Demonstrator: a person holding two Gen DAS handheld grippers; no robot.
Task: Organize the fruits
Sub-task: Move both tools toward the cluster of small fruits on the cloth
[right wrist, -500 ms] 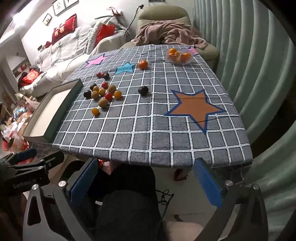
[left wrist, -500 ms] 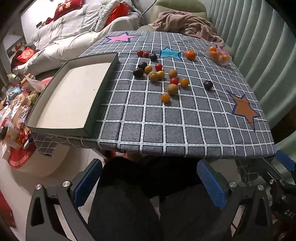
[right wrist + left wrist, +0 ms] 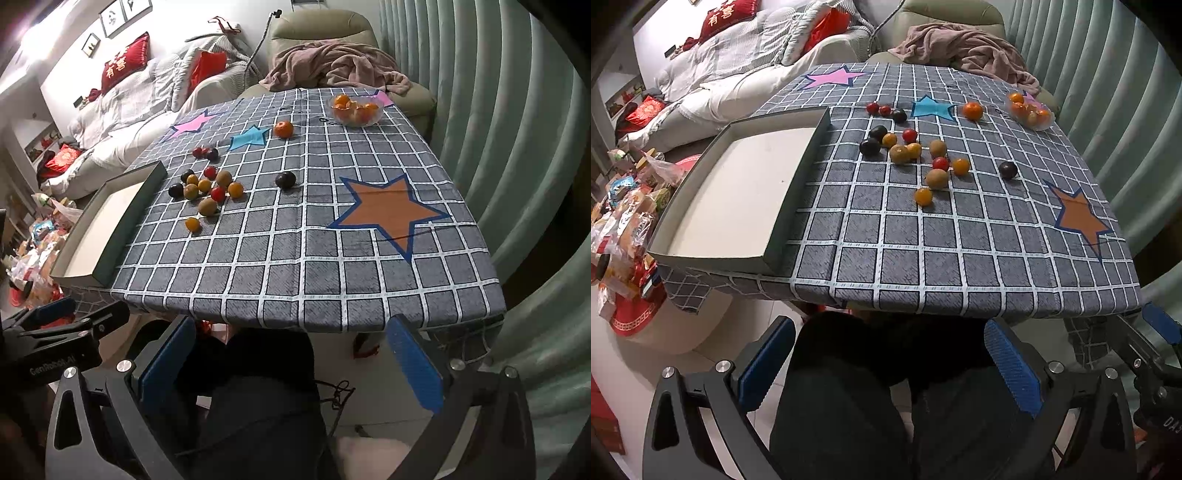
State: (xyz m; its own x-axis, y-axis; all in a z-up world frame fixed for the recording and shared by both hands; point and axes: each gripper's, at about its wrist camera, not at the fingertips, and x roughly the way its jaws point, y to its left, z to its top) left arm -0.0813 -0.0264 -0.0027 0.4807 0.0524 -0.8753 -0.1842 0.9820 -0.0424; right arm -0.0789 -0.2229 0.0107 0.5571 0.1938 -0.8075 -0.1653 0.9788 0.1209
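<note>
Hanging wide and empty short of the table, left gripper (image 3: 890,365) and right gripper (image 3: 291,365) leave the fruits (image 3: 916,155) ahead unsorted and the tray (image 3: 798,177) bare.

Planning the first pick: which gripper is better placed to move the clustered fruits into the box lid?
Probably the left gripper: it sits on the side of the box lid, and the fruit cluster lies beside it. Both grippers are open and empty.
</note>
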